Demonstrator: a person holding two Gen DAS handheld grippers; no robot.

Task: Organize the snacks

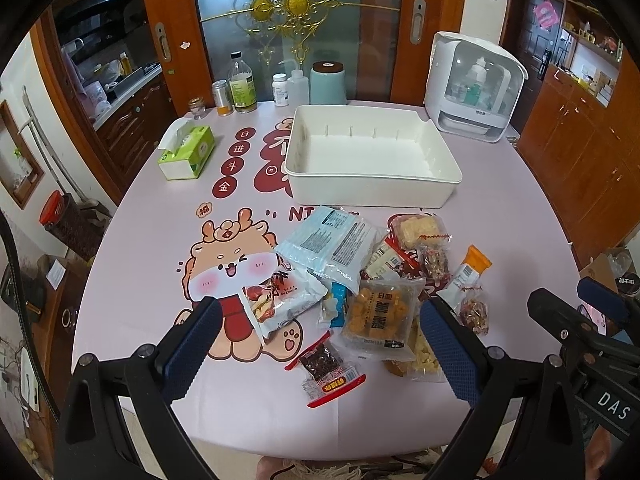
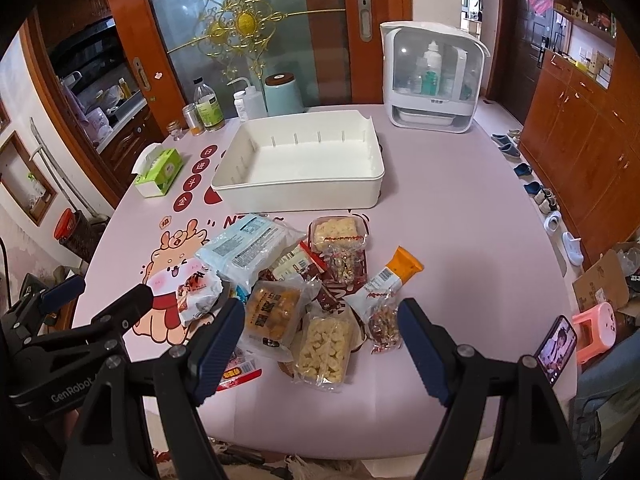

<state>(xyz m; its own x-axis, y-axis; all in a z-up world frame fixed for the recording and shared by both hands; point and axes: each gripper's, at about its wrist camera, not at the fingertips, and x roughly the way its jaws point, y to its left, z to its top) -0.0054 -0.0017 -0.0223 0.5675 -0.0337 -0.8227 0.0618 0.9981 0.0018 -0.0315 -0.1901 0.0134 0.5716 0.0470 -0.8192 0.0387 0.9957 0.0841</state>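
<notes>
- The left gripper (image 1: 320, 334) hangs over the near edge of the table with its blue-padded fingers (image 1: 192, 350) spread wide apart and nothing between them; below the gap lies the near part of the snack pile.
- The right gripper (image 2: 320, 338) hangs just to its right, its fingers (image 2: 218, 344) equally wide apart and empty.
- Nearest in the pile is a red-edged packet of dark dried fruit (image 1: 330, 370), flat on the pink tablecloth (image 1: 140, 220).
- Just beyond it lies a clear bag of orange puffed pieces (image 1: 378, 314), overlapping a clear tray of pale yellow pieces (image 2: 324, 346) to its right.
- To the left, a white packet with a cake picture (image 1: 280, 296) rests partly on the cartoon dragon print (image 1: 228, 268).
- At the right edge of the pile sit a small twist-tied bag of nuts (image 2: 384, 324) and an orange-topped stick packet (image 2: 394, 278).
- Farther in, a large pale blue bag (image 1: 328, 242) lies on top of other packets, with a second clear tray of pale pieces (image 2: 336, 232) to its right.
- Beyond the pile stands an empty white bin (image 1: 372, 182), apart from the snacks.
- Left of the bin lies a green tissue box (image 1: 188, 152).
- At the far edge stand bottles and jars (image 1: 242, 86), a mint canister (image 1: 328, 84) and, far right, a white cabinet with a clear door (image 1: 472, 88).
</notes>
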